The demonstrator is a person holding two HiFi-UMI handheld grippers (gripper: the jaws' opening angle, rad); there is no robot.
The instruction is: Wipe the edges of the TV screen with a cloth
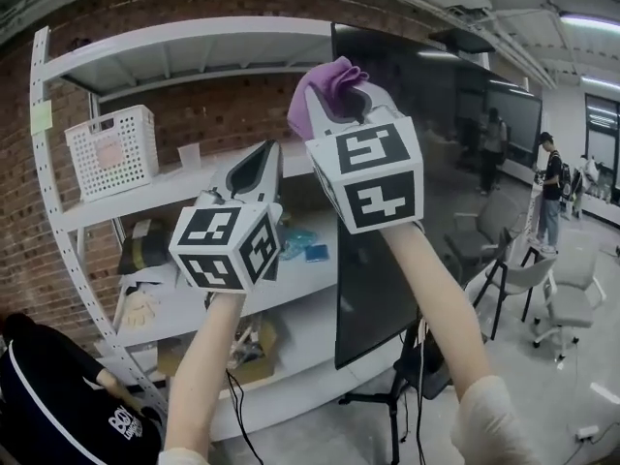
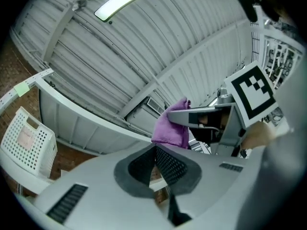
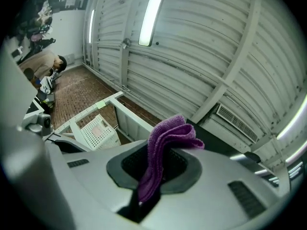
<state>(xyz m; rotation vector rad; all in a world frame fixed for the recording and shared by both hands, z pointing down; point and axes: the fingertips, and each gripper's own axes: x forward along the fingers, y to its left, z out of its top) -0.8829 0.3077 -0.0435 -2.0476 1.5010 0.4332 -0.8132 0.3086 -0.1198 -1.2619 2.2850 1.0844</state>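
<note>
The dark TV screen [image 1: 436, 182] stands on a stand right of centre, its left edge running down beside the shelves. My right gripper [image 1: 341, 97] is raised at the screen's upper left corner, shut on a folded purple cloth [image 1: 321, 87] that sticks out above its jaws. In the right gripper view the cloth [image 3: 165, 143] is clamped between the jaws and flops over to the right. My left gripper [image 1: 262, 158] hangs lower and to the left, in front of the shelves, shut with nothing in it. The left gripper view shows its jaws pressed together and the cloth [image 2: 171, 126] beyond them.
White metal shelving [image 1: 184, 187] against a brick wall holds a white basket [image 1: 111, 148] and small clutter. A person in dark clothing [image 1: 58, 405] is at lower left. Office chairs [image 1: 572, 289] and people [image 1: 550, 187] stand at the right. The TV stand's legs [image 1: 392, 405] spread on the floor.
</note>
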